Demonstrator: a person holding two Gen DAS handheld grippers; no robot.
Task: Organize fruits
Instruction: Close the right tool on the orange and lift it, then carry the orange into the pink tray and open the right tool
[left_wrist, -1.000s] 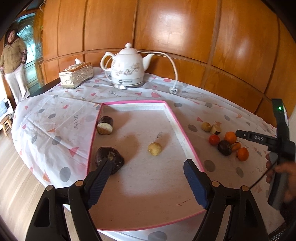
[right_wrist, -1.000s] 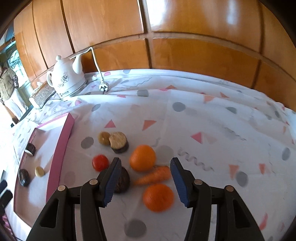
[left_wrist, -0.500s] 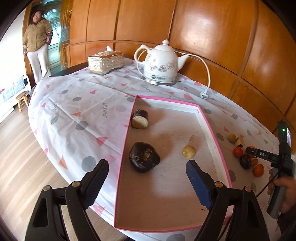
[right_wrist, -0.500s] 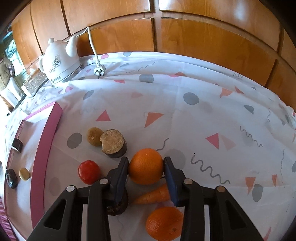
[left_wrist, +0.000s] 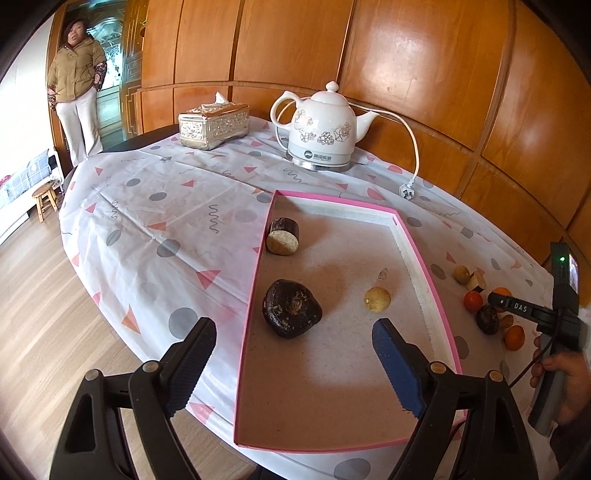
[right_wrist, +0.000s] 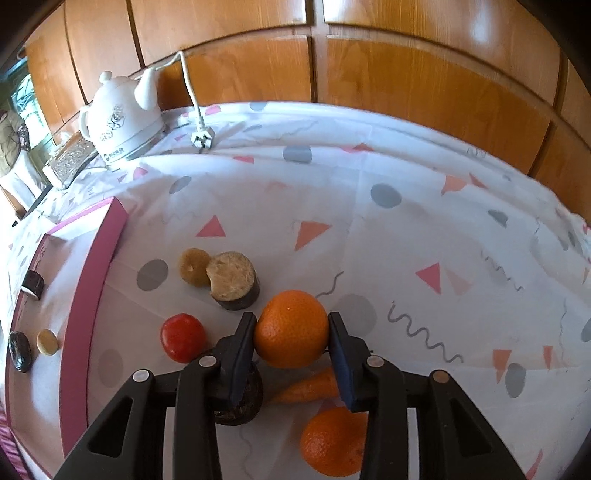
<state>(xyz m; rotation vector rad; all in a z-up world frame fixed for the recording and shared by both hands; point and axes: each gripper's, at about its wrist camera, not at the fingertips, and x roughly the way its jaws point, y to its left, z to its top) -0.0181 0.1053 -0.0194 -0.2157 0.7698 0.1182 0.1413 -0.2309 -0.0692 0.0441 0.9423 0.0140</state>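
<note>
Since a second ago the right gripper (right_wrist: 291, 334) has clamped the orange (right_wrist: 291, 328) (carrot (right_wrist: 308, 387) apparently just below); the left gripper (left_wrist: 291, 363) gapes wide over the tray (left_wrist: 424, 258).

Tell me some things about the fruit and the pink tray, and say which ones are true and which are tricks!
1. The right tongs are squeezing an orange. True.
2. The left tongs are holding the red tomato. False: they are open and empty above the pink tray; the tomato sits on the tablecloth.
3. Three things lie in the pink tray. True: a dark lump, a cut dark piece and a small yellowish round fruit.
4. The carrot is inside the tray. False: the carrot lies on the tablecloth between the two oranges.
5. The white teapot is lying tipped over. False: the teapot stands upright.
</note>
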